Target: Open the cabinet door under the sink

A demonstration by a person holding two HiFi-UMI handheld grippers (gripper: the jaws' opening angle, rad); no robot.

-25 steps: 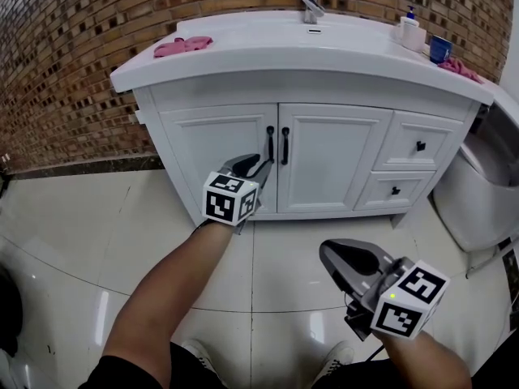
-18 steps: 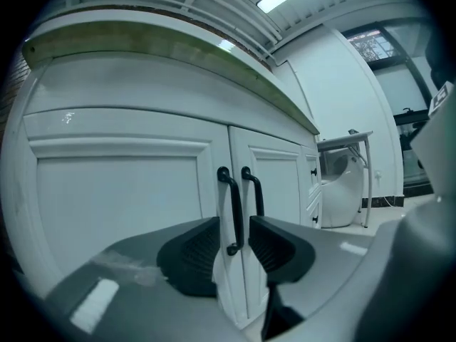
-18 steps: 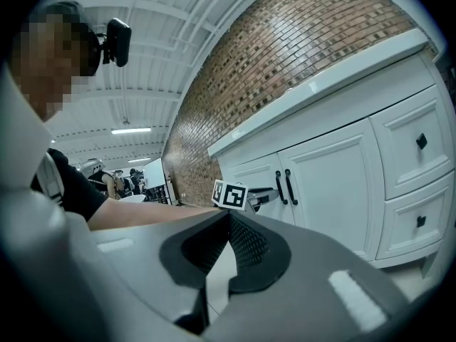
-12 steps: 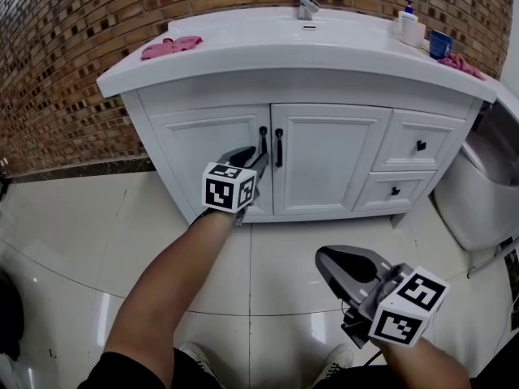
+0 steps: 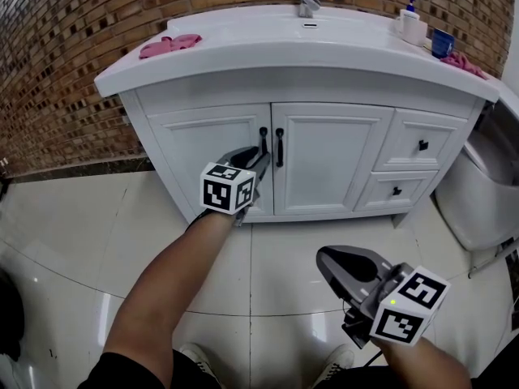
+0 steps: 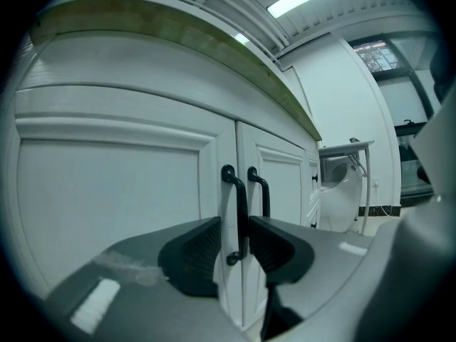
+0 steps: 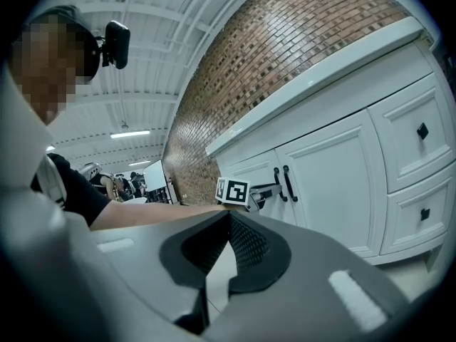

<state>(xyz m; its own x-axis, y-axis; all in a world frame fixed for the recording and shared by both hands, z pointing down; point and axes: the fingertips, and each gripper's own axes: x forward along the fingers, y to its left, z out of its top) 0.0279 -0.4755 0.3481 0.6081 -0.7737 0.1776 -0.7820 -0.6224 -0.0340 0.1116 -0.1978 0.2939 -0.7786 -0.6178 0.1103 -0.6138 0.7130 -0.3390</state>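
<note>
Two left gripper (image 6: 235, 241) jaws parted, just been closing a touch, straddling black handle (image 6: 241, 205) of left cabinet door (image 6: 107, 212). Sliver of white door shows between left pad and bar, so no squeeze yet. Door shut, flush beside its twin, under sink (image 5: 308, 35). Right gripper (image 7: 228, 226) low over floor tiles (image 5: 73, 241), well back from cabinet, jaw tips together, nothing between.

Your outstretched left gripper (image 6: 242, 244) has jaws just narrowing, not yet touching the left door handle (image 6: 239, 209) between them; your right gripper (image 7: 229, 216) hangs well back from it, jaws together.
</note>
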